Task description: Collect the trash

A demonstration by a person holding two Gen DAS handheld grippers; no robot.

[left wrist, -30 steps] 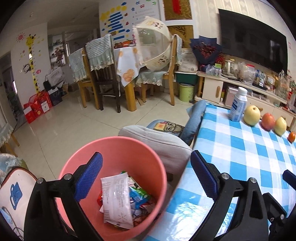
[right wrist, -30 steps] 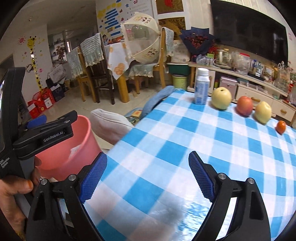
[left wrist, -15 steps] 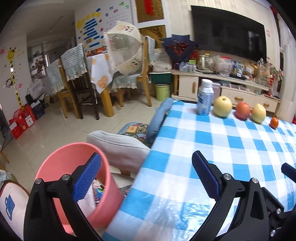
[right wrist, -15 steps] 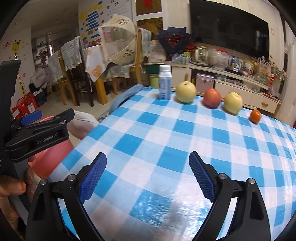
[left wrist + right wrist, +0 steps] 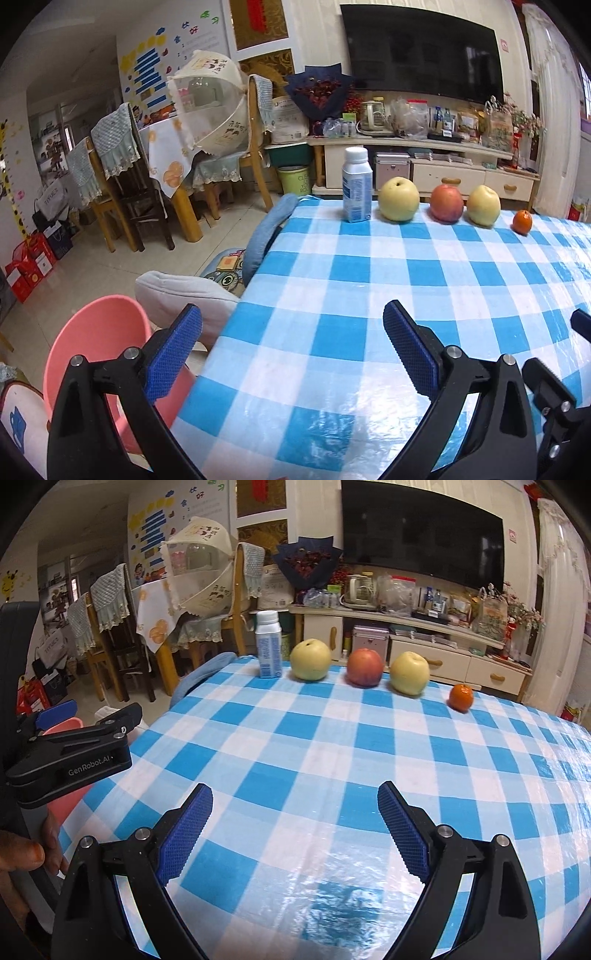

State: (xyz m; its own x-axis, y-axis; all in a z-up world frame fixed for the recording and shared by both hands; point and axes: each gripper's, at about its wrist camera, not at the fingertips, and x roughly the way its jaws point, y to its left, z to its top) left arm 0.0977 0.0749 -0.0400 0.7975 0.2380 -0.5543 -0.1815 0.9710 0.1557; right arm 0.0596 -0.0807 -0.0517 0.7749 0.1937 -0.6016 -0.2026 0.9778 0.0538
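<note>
Two black grippers with blue pads point forward and slightly down over a table covered in a blue-and-white checked cloth [image 5: 332, 295]. The left gripper [image 5: 291, 347] hangs over the table's left edge, its jaws spread wide and empty. The right gripper [image 5: 295, 823] — likewise wide open, holding nothing — hangs over the near part of the cloth. A pink bin [image 5: 96, 343] stands on the floor just off the left edge. Along the far edge: a bottle [image 5: 356, 184], two pears, an apple, a tangerine.

left gripper [image 5: 291, 345] agape; right gripper [image 5: 295, 819] agape
</note>
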